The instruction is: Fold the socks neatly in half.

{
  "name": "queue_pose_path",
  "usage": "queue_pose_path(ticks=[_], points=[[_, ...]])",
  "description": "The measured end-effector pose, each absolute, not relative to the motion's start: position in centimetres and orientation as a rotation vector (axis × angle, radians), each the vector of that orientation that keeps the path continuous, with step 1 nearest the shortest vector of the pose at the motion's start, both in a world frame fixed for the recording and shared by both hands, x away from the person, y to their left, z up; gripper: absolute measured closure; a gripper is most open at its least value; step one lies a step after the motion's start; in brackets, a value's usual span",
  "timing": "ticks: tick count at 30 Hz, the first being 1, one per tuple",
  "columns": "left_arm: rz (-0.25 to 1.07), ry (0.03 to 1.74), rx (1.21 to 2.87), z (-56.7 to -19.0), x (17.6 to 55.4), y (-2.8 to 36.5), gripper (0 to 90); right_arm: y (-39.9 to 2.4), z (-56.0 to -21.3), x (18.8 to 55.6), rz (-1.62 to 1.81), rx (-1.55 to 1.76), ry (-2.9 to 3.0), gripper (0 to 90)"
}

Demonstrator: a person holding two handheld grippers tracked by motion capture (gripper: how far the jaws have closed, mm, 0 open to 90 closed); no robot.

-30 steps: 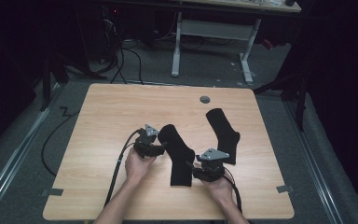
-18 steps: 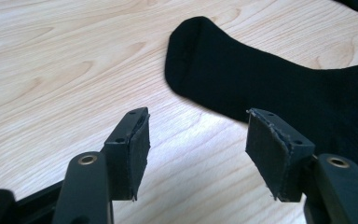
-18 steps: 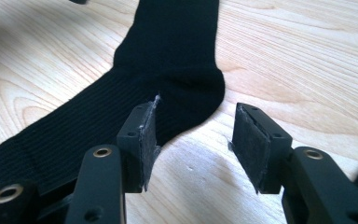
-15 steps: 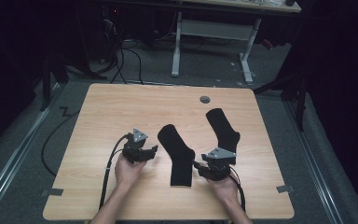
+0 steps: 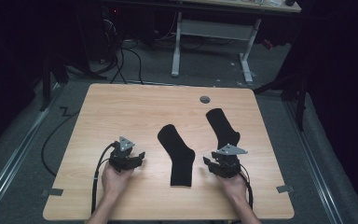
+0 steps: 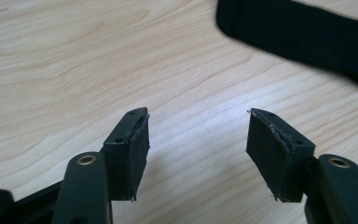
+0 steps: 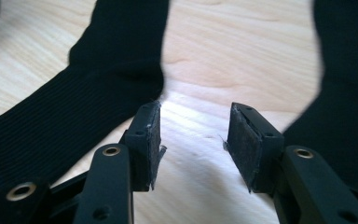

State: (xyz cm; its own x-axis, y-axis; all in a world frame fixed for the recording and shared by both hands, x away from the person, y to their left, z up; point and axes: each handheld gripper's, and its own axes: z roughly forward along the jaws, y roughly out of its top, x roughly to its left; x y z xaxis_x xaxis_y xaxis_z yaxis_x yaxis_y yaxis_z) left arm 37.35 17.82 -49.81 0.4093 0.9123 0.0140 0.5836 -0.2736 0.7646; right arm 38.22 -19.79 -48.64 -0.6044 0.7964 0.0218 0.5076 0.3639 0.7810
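Right claw empty; near sock lengthwise, toe far-left.

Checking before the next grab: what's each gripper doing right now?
Left gripper: open, nothing between its jaws, bare table under it.
Right gripper: open, holding nothing, jaws just been closing; it sits between the two black socks.
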Motion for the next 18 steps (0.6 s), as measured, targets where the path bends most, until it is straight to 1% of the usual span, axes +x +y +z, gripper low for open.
queue_pose_path(ticks=[4, 8, 18], points=[[0.623, 1.292, 1.973, -50.1, 37.1, 18.6, 39.2, -20.4, -48.2, 38.5, 1.105, 1.146, 2.235, 55.5], [0.636, 1.325, 1.959, -50.4, 36.7, 19.7, 39.2, -21.4, -47.6, 39.3, 1.103, 1.182, 2.194, 58.6], [0.63, 1.332, 1.939, -50.9, 36.4, 20.4, 38.7, -23.0, -46.3, 41.2, 1.093, 1.214, 2.126, 65.5]])
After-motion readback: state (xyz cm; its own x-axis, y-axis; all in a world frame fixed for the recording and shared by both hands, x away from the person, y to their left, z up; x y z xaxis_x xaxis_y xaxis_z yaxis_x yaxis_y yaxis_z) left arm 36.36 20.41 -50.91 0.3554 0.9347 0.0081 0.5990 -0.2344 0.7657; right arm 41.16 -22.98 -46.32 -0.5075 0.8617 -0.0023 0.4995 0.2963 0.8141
